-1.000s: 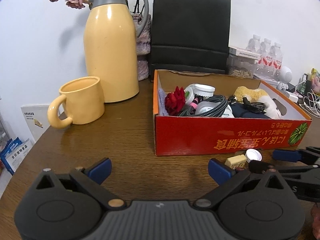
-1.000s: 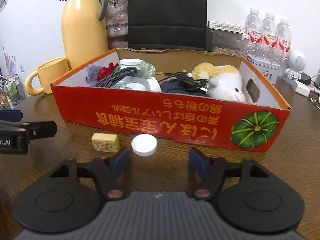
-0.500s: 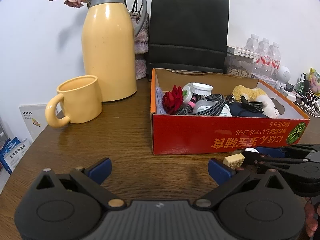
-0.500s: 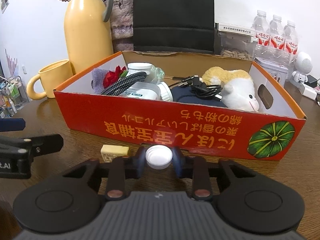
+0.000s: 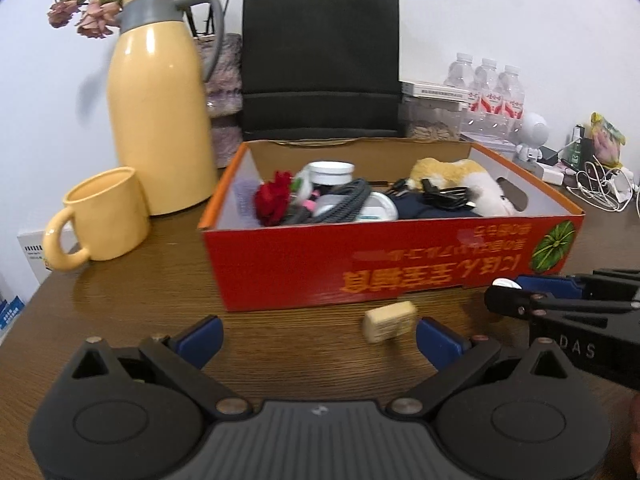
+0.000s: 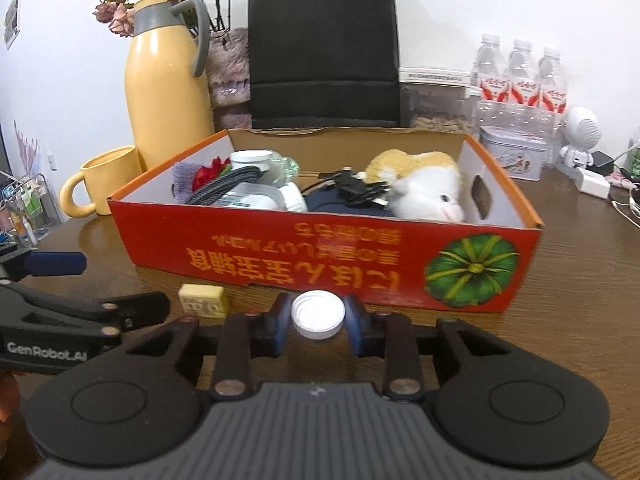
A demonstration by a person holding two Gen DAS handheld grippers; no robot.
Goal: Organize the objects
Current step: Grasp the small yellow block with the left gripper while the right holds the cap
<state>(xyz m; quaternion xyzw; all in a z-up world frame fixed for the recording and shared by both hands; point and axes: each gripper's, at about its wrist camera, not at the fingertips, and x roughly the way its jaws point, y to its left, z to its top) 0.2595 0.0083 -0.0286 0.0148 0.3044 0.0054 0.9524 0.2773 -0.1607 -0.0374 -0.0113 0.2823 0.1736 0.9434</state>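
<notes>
A red cardboard box [image 6: 280, 248] [image 5: 400, 256] stands on the wooden table, holding a plush toy [image 6: 420, 184], cables, a red flower [image 5: 274, 198] and white jars. In front of it my right gripper [image 6: 318, 320] is shut on a white bottle cap [image 6: 318, 314], whose edge peeks between the fingers in the left wrist view [image 5: 506, 283]. A small cream eraser block [image 5: 390, 320] [image 6: 203, 299] lies on the table just ahead of my open left gripper [image 5: 318, 340], close to its right finger [image 5: 440, 344].
A yellow thermos [image 5: 158, 120] and yellow mug [image 5: 104, 220] stand to the box's left. Behind it are a black paper bag [image 5: 320, 60], water bottles [image 6: 520, 76], a tin [image 6: 510, 152] and chargers with cables [image 5: 600, 188] at far right.
My right gripper closed on the white cap and holds it. The left gripper moved right, so the eraser now lies between its fingers' line.
</notes>
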